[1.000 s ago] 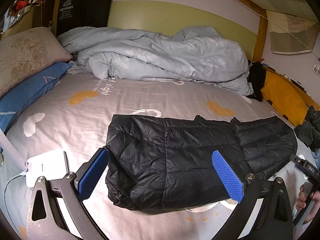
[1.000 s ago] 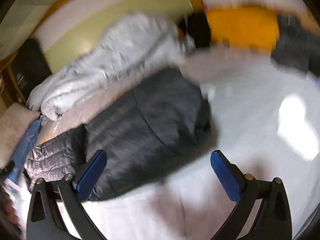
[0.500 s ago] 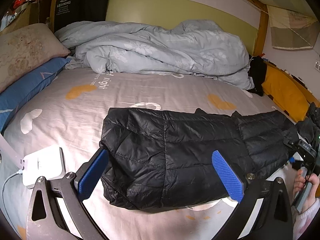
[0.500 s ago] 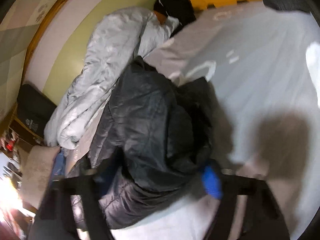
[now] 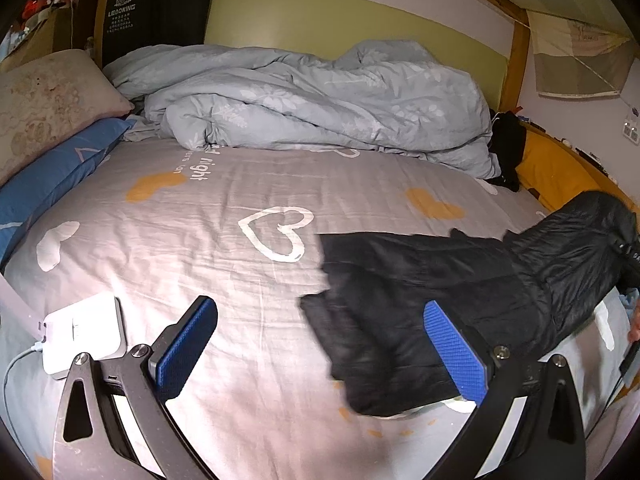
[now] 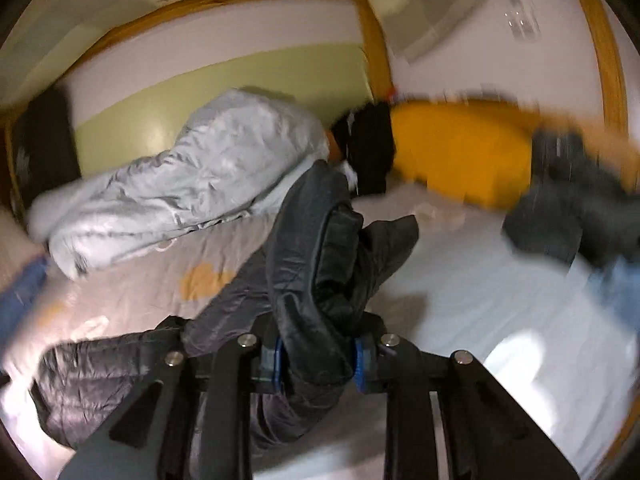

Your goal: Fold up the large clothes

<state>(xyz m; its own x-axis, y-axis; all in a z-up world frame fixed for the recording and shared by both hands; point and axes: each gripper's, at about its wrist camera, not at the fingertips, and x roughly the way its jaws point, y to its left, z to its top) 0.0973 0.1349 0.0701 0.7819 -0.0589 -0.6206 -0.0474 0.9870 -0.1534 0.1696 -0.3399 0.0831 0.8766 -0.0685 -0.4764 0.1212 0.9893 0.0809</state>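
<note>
A black quilted puffer jacket (image 5: pixel 432 304) lies across the grey bed sheet (image 5: pixel 224 248), its right end lifted off the bed. My left gripper (image 5: pixel 320 352) hangs open above the sheet, with only the jacket's left edge behind its right pad and nothing between the pads. In the right wrist view my right gripper (image 6: pixel 316 356) has its jaws closing, and the blue pads press on a bunched fold of the jacket (image 6: pixel 316 264). The rest of the jacket trails down to the sheet on the left.
A crumpled pale blue duvet (image 5: pixel 320 100) fills the back of the bed. A blue pillow (image 5: pixel 48 184) and a patterned pillow (image 5: pixel 44 100) lie at the left. A white charger box (image 5: pixel 84 332) with a cable sits near my left gripper. An orange cushion (image 6: pixel 460 152) and dark clothes (image 6: pixel 568 208) lie at the right.
My right gripper closed from wide open onto the jacket's end and rose with it. The jacket slid to the right across the sheet, out from between my left gripper's pads. The left gripper stayed put.
</note>
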